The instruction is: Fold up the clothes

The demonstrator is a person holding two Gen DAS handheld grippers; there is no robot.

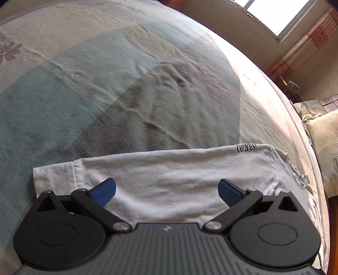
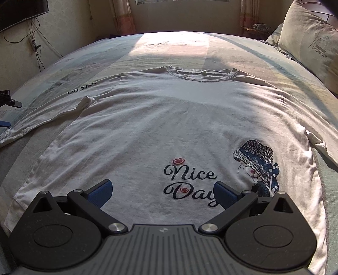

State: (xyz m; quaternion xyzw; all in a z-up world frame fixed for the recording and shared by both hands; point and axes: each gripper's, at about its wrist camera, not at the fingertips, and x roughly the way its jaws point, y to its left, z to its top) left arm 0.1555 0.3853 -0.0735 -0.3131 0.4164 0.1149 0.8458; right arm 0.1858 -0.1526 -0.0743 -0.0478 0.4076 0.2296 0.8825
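White T-shirt [image 2: 160, 118] lying flat, unfolded on bed [image 2: 147, 44]; left tongs [image 1: 166, 189], right tongs [image 2: 161, 190] hovering spread, gripping nothing.

A bedroom in someone's home. A wide bed [image 2: 243, 52] with a patchwork-patterned sheet fills the room, pillows [image 2: 310, 40] piled at its right edge. Striped curtains [image 1: 306, 44] hang beside a sunlit window [image 1: 272, 14], and a dark screen [image 2: 21, 12] is mounted on the left wall above trailing cables [image 2: 39, 52].
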